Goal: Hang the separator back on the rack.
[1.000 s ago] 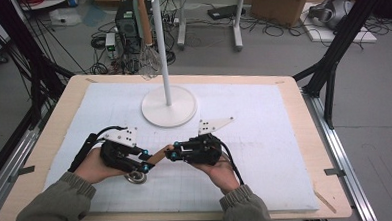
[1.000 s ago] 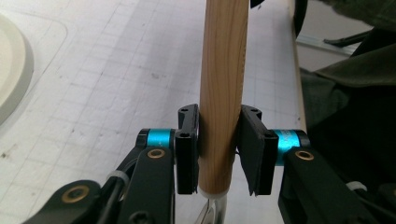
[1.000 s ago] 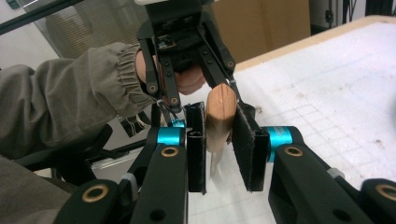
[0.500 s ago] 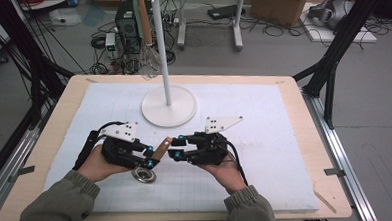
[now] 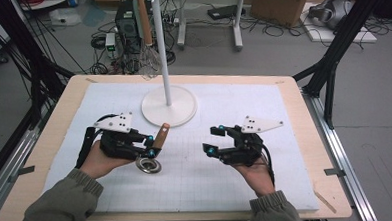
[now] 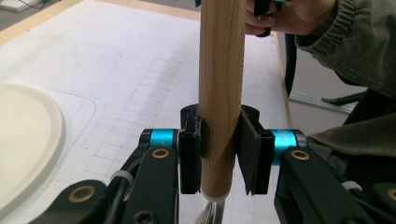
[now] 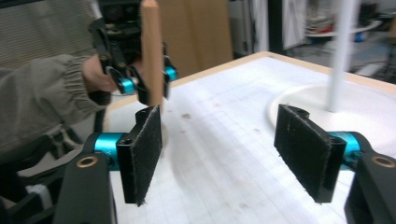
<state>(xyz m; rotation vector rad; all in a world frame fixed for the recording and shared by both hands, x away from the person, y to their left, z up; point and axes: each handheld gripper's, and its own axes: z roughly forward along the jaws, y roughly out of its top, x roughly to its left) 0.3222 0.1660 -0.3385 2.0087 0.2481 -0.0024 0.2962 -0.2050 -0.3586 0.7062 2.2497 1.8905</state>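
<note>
High view, lower left of centre: left tongs clamped on the wooden handle of a small utensil. Handle slants up and to the right in the frame; its metal head sits just below the tongs, over the white mat. Cannot tell whether the head touches the mat.

Left gripper view: handle runs straight up the middle of the frame, both black pads pressed against its lower part. A bit of metal shows under the wood at the bottom edge.

High view, right of centre: right tongs apart, nothing between the pads, well apart from the handle. The jaws have just been opening. Right gripper view confirms it: two felt-faced pads stand wide, with bare mat between. In the upper left of that frame are the left tongs with the handle upright in them.

Stand with round white base at upper centre of the tabletop, thin white pole rising from it. A whisk with a wooden grip hangs beside the pole, upper centre.

Olive sleeves enter from the bottom edge.
</note>
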